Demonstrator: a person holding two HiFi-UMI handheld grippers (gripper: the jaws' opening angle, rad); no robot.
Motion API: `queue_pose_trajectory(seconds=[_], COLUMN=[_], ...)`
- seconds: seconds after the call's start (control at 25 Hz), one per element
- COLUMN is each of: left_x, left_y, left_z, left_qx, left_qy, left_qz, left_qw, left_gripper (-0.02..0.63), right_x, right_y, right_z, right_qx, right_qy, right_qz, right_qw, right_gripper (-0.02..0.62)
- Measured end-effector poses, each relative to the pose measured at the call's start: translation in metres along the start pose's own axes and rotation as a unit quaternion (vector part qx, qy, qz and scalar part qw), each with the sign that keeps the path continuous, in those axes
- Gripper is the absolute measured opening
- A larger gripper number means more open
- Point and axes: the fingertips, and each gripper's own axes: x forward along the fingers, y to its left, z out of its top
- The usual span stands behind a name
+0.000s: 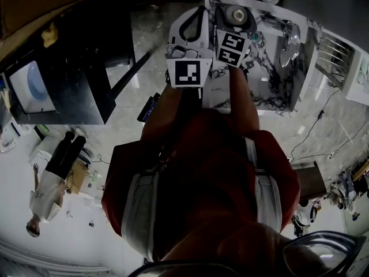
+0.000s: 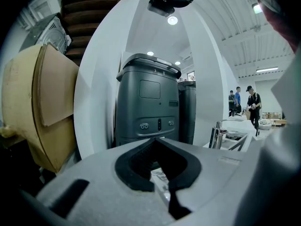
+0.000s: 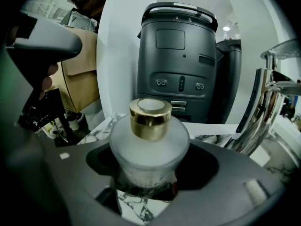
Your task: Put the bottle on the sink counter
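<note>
**A:** What is the head view giving you?

**B:** I am looking straight down past my own arms. My left gripper [image 1: 193, 25] and right gripper [image 1: 235, 26] are reaching side by side over the near corner of the marble bench [image 1: 271, 88]. The right one is holding the bottle [image 1: 237, 14] between its jaws, gold cap up, over that corner. The chrome faucet [image 1: 291, 42] is standing further along the bench to the right.

**A:** And the left gripper view?

**B:** My left jaws are sitting almost together with nothing between them. Only a scrap of marble is showing through the loop of their black pads. Ahead, a dark grey machine [image 2: 148, 102] is standing inside a white arch [image 2: 94, 93]. Cardboard [image 2: 42, 102] is leaning to its left, and people [image 2: 251, 105] are standing far off at the right.

**A:** The right gripper view?

**B:** My right jaws are standing wide and gripping the frosted bottle low on its body. It is sitting upright, with the dark grey machine behind it. Marble is showing just beneath it, but I cannot tell whether its foot is touching the bench. The faucet is rising close by at the right, and my left gripper is showing at the upper left.
</note>
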Motion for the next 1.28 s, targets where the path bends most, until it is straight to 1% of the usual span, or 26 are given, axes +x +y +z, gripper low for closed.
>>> queue_pose_trajectory(seconds=[0.08, 0.24, 0.4, 0.52, 0.64, 0.84, 1.0, 1.16, 1.28], left_x=[0.000, 0.000, -0.001, -0.004, -0.007, -0.014, -0.021, -0.030, -0.037], left_y=[0.001, 0.000, -0.001, -0.003, -0.005, -0.009, -0.013, -0.019, -0.024], left_z=[0.001, 0.002, 0.003, 0.007, 0.009, 0.014, 0.015, 0.021, 0.025], left_qx=[-0.003, 0.005, 0.022, 0.005, 0.012, 0.013, 0.002, 0.017, 0.017], left_qy=[-0.001, -0.004, -0.003, -0.012, -0.012, -0.019, -0.019, -0.027, -0.027], left_qz=[0.002, 0.001, -0.004, 0.000, -0.002, -0.001, 0.000, -0.002, -0.001], left_qw=[1.0000, 1.0000, 0.9997, 0.9999, 0.9999, 0.9997, 0.9998, 0.9995, 0.9995], left_gripper=[0.002, 0.002, 0.002, 0.002, 0.002, 0.002, 0.002, 0.002, 0.002], right_x=[0.000, 0.001, 0.001, -0.001, -0.003, -0.009, -0.017, -0.026, -0.036], right_y=[0.000, 0.000, 0.000, 0.000, 0.000, 0.000, 0.001, 0.002, 0.003], right_z=[0.001, 0.000, 0.000, 0.001, 0.000, -0.001, -0.003, -0.006, -0.008], right_qx=[0.000, 0.002, 0.007, 0.015, 0.018, 0.020, 0.022, 0.020, 0.020], right_qy=[0.000, 0.001, 0.003, 0.001, 0.004, 0.004, 0.002, 0.003, 0.002], right_qz=[0.001, 0.003, 0.009, 0.012, 0.014, 0.018, 0.021, 0.025, 0.027], right_qw=[1.000, 1.000, 1.000, 1.000, 1.000, 1.000, 1.000, 0.999, 0.999], right_gripper=[0.339, 0.341, 0.341, 0.350, 0.365, 0.374, 0.381, 0.385, 0.387])
